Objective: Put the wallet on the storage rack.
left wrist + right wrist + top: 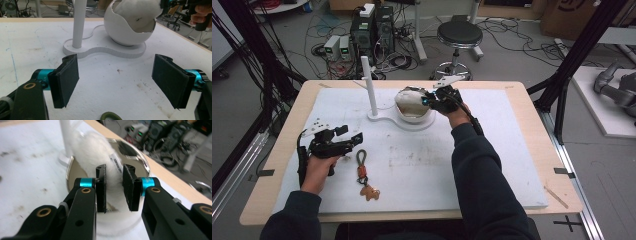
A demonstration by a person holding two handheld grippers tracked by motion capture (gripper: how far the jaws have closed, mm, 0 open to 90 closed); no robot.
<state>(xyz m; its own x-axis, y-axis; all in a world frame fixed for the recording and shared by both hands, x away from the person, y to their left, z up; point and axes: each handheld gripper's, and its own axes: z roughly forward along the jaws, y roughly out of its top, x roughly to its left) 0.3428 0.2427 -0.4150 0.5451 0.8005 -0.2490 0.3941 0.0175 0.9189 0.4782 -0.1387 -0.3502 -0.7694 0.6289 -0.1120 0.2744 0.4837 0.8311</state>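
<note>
Landmark: the white egg-shaped bowl [413, 111], which sits on a flat white stand [384, 119] toward the far middle of the bench [277, 150], on its white mat [422, 165].

Far left of the bowl, and nearer the person: the left claw [354, 140], held in the left hand [318, 170] low over the mat. In the left gripper view its two black pads [66, 80] stand wide apart with only bare mat between them; the left claw [115, 82] grips nothing and points toward the bowl [125, 32].

Left of the bowl and toward the person, just right of the left claw: a keychain [364, 175] lies flat on the mat, a dark green cord loop with an orange piece and a tan bear-shaped charm. Its loop end [110, 116] shows at the bottom edge of the left gripper view.

Immediately left of the bowl: a white upright post [368, 85] rises from the same stand.

In the bowl: a white fluffy plush item [92, 152] with a sewn-in label [115, 161] fills the opening and stands above the broken-shell rim.

At the bowl's right rim: the right claw [428, 100], held in the right hand [458, 116], reaches in from the right. In the right gripper view the right claw [114, 187] has its jaws drawn close, a narrow gap left, with white fluff of the plush pinched between them.
</note>
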